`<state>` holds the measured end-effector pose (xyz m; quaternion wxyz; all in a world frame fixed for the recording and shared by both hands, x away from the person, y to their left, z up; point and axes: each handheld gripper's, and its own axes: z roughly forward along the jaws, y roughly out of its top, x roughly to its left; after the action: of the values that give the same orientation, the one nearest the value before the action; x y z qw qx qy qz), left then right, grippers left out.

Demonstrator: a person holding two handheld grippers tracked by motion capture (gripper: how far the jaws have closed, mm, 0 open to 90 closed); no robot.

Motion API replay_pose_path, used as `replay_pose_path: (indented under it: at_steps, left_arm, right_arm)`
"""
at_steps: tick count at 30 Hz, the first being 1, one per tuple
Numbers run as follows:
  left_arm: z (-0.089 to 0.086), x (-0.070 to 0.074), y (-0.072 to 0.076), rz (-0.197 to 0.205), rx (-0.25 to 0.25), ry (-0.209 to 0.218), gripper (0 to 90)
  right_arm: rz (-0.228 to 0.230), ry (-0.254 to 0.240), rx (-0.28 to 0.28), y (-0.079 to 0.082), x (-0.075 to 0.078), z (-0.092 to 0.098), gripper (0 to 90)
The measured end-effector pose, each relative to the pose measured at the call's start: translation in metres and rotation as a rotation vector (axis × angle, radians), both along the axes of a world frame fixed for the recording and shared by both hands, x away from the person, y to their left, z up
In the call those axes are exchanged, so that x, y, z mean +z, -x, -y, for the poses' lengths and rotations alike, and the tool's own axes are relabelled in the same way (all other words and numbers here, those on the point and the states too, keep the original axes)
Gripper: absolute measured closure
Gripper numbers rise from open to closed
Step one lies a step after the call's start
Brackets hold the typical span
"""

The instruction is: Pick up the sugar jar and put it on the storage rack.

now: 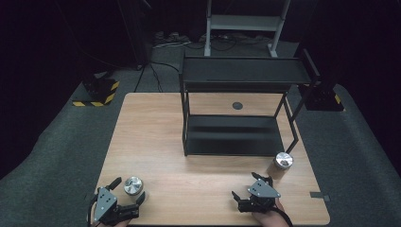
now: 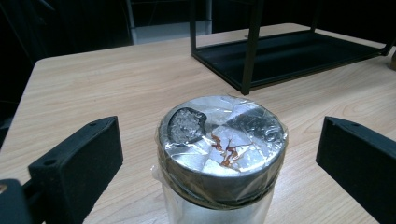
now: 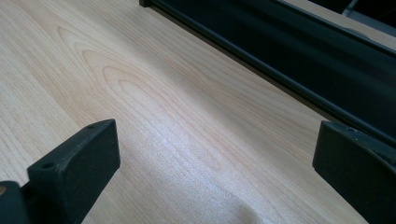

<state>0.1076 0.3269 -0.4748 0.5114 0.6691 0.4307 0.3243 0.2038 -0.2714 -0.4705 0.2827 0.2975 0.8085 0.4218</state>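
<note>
A clear jar with a silver lid (image 1: 133, 185) stands near the table's front left corner. My left gripper (image 1: 127, 188) is open, with one jaw on each side of the jar and not touching it. In the left gripper view the plastic-wrapped lid of that jar (image 2: 222, 145) sits between the wide-apart jaws. A second jar with a silver lid (image 1: 283, 162) stands at the front right, beside the black shelf rack (image 1: 236, 108). My right gripper (image 1: 246, 185) is open and rests low over bare wood, left of that second jar. The right gripper view looks across the table top (image 3: 177, 116) to the rack's lower shelf (image 3: 299, 51).
The two-tier black metal rack stands at the back middle of the wooden table (image 1: 151, 137). A small dark round grommet (image 1: 237, 105) sits in the table behind the rack. Beyond the table are a grey floor, cables and a yellow-black striped base (image 1: 97, 92).
</note>
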Motion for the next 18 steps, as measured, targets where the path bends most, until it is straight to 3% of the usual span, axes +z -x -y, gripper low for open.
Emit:
replay_pose_path:
  at_steps: [3,7,13,18]
  left_arm:
    - [-0.002,-0.002,0.000,0.005,-0.008,0.011,5.9]
    - [-0.007,-0.006,-0.002,-0.004,-0.011,0.056,11.5]
    - [-0.009,-0.010,-0.004,-0.011,-0.026,0.061,20.9]
    - [-0.009,-0.011,-0.004,0.000,-0.036,0.038,27.3]
  right_arm:
    - [-0.001,-0.004,0.002,0.000,0.000,0.001,0.0]
    - [-0.005,-0.007,0.001,-0.001,0.000,0.002,0.0]
    - [-0.006,-0.009,0.001,-0.001,0.000,0.002,0.0]
    - [-0.006,-0.008,0.000,-0.001,0.000,0.002,0.0]
